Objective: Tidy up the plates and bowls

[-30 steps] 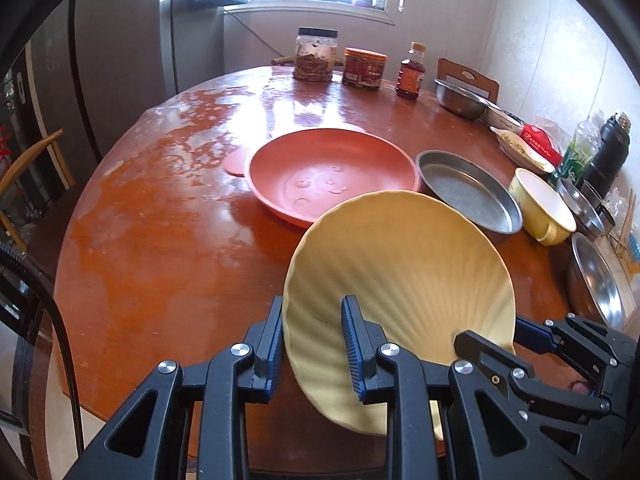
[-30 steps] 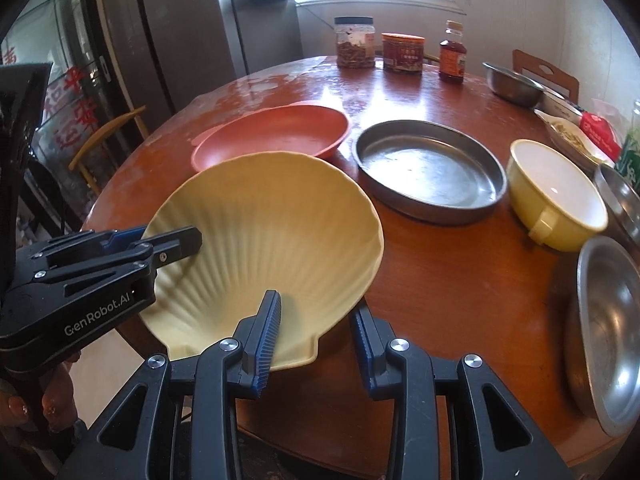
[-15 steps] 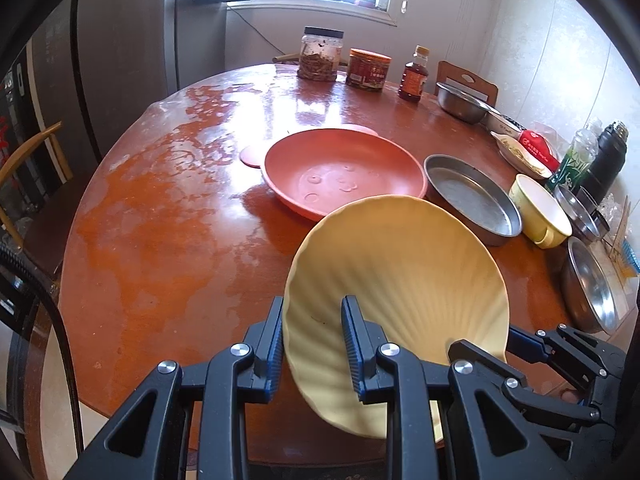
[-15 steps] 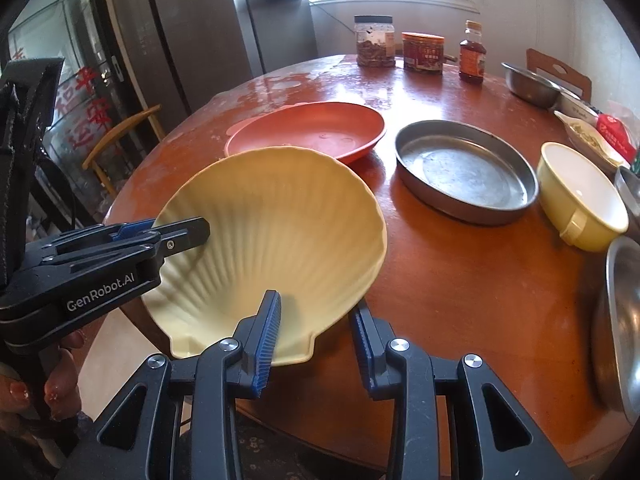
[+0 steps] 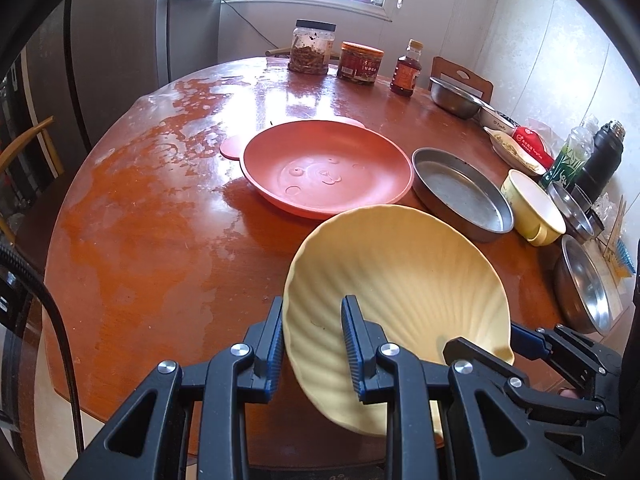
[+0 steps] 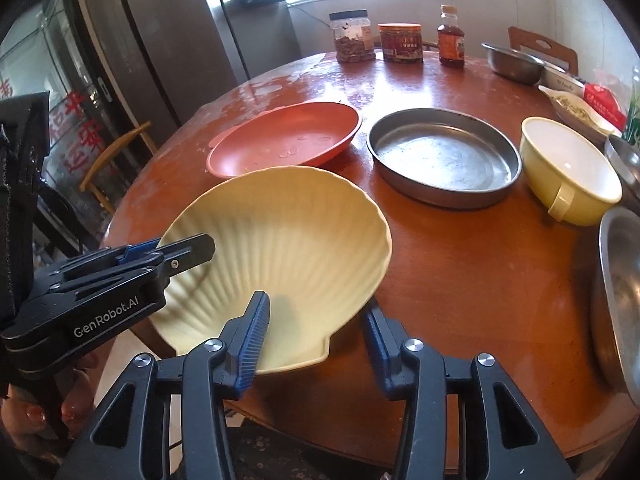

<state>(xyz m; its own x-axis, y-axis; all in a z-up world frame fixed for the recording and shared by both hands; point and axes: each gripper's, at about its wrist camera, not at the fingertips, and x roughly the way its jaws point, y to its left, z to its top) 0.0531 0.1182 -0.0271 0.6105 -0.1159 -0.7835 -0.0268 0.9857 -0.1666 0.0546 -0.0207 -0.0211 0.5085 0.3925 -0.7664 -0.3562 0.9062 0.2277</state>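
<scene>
Shell plate [image 5: 396,276] held tilted above counter [image 5: 160,220] edge at 6 o'clock, left gripper [image 5: 312,340] fingers clamped on rim. Right gripper [image 6: 316,340] fingers wide around plate's base. Red plate [image 5: 328,172], pan [image 5: 460,196], bowl [image 5: 532,208] unstacked; sorting barely begun.

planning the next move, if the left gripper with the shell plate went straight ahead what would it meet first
Most likely the orange bear-face plate: it lies directly beyond the yellow shell plate held by the left gripper. Depth is unclear, and the held plate may pass above it.
</scene>
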